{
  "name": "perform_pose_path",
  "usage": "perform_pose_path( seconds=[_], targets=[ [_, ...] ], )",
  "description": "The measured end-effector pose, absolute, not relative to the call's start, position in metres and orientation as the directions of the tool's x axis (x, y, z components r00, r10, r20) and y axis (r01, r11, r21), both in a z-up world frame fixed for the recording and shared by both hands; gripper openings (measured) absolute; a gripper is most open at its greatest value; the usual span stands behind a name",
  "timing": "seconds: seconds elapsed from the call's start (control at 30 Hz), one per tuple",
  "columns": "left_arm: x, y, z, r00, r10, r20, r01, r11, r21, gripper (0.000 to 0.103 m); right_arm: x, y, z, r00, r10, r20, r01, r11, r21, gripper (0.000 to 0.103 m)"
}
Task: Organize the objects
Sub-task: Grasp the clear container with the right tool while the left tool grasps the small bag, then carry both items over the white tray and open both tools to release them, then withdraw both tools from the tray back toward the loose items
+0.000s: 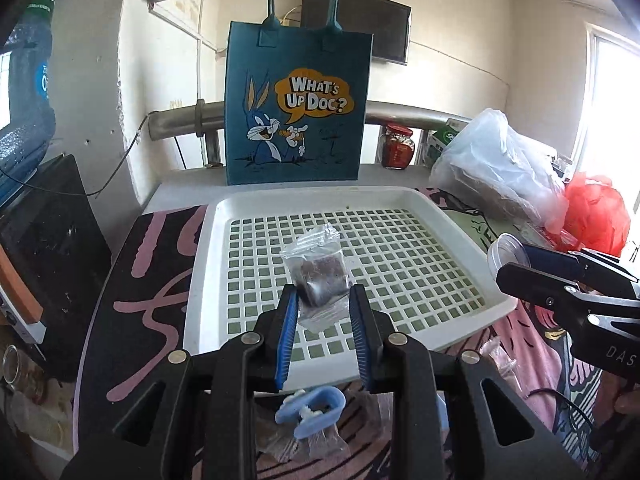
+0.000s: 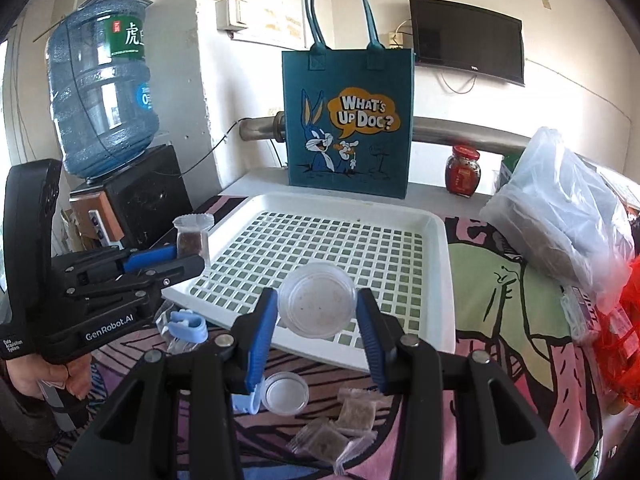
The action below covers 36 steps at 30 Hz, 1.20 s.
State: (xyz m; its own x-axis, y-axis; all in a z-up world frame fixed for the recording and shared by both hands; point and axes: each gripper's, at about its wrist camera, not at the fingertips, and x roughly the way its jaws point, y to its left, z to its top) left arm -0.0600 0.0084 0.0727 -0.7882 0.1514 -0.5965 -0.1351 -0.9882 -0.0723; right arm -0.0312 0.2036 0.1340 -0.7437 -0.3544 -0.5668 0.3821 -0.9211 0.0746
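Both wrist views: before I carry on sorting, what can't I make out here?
- Tote bag inside: both views, hidden by its front wall.
- Plastic bag contents: right wrist view, blurred by the cloudy film.
- Table near edge: left wrist view, hidden behind the left hand-held gripper, which grips a snack packet.
- Round clear lid in the right hand-held gripper: its far side, out of sight.

home room, wall television [image 2: 467,39] (water jug [image 2: 100,92])

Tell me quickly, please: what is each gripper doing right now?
Left gripper: jaws closed on a clear packet with a brown block inside.
Right gripper: jaws closed on a round clear container.
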Motion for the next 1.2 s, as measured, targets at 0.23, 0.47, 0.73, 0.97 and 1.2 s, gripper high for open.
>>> perform_pose_path(
  seconds=[0.23, 0.47, 0.73, 0.97, 1.2],
  targets=[
    [-0.086, 0.004, 0.048, -0.773, 0.115, -0.623, -0.086, -0.993, -0.078, 0.025, -0.074, 0.214, 0.101, -0.729, -0.306, -0.612, 0.295, -0.948, 0.123, 0.040],
    [-0.093, -0.003, 0.040, -0.770, 0.104, -0.629, -0.064, -0.994, -0.086, 0.025, -0.090, 0.223, 0.079, -0.701, -0.277, -0.657, 0.253, -0.958, 0.135, 0.040],
    [-0.095, -0.001, 0.038, -0.766, 0.103, -0.634, -0.068, -0.994, -0.080, 0.025, -0.097, 0.225, 0.073, -0.687, -0.268, -0.675, 0.242, -0.961, 0.134, 0.040],
    [-0.108, 0.000, 0.020, -0.694, 0.118, -0.710, -0.067, -0.993, -0.100, 0.035, -0.106, 0.221, 0.060, -0.649, -0.250, -0.718, 0.235, -0.964, 0.123, 0.040],
    [-0.086, 0.000, 0.041, -0.779, 0.125, -0.615, -0.079, -0.992, -0.102, 0.075, -0.098, 0.219, 0.070, -0.702, -0.211, -0.680, 0.228, -0.971, 0.065, 0.054]
  ],
)
